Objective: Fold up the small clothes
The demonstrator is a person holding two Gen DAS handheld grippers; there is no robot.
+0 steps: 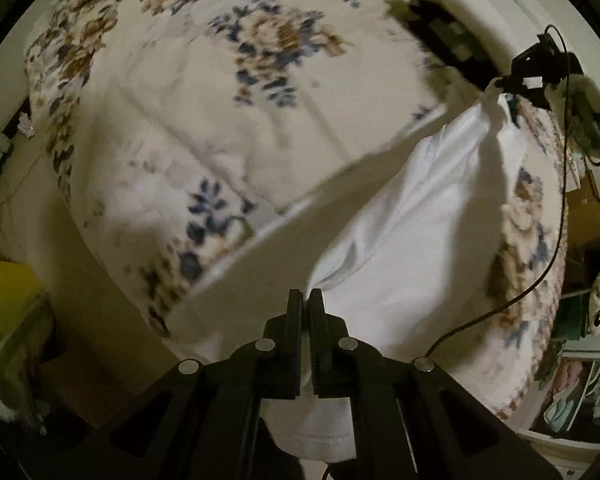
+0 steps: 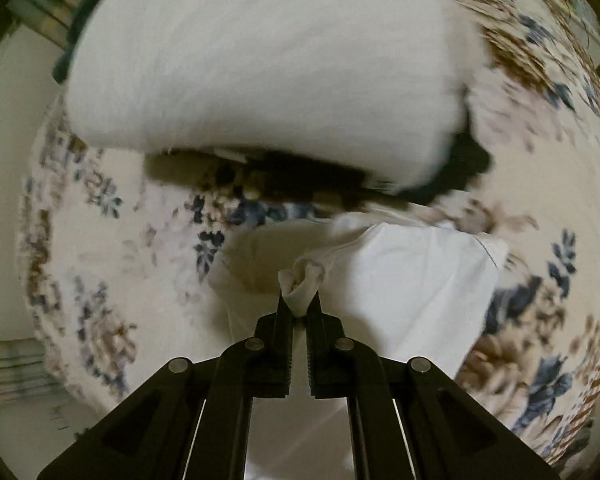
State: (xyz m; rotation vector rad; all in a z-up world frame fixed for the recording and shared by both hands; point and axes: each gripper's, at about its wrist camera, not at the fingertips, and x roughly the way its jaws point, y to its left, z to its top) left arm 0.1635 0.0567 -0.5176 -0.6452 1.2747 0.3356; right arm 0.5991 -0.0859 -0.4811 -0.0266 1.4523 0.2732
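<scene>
Above one floral bedspread (image 1: 220, 128), two claws, left claw (image 1: 309, 300) and right claw (image 2: 299, 304), each pinch one white garment (image 1: 412, 216).

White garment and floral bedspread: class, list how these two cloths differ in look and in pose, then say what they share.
Look: the white garment is plain, while the floral bedspread carries blue and brown flowers on cream.
Pose: the garment is lifted and stretched between the left tongs and the right tongs, both shut on it; the bedspread lies spread beneath.
Shared: both are soft, pale cloth.
</scene>
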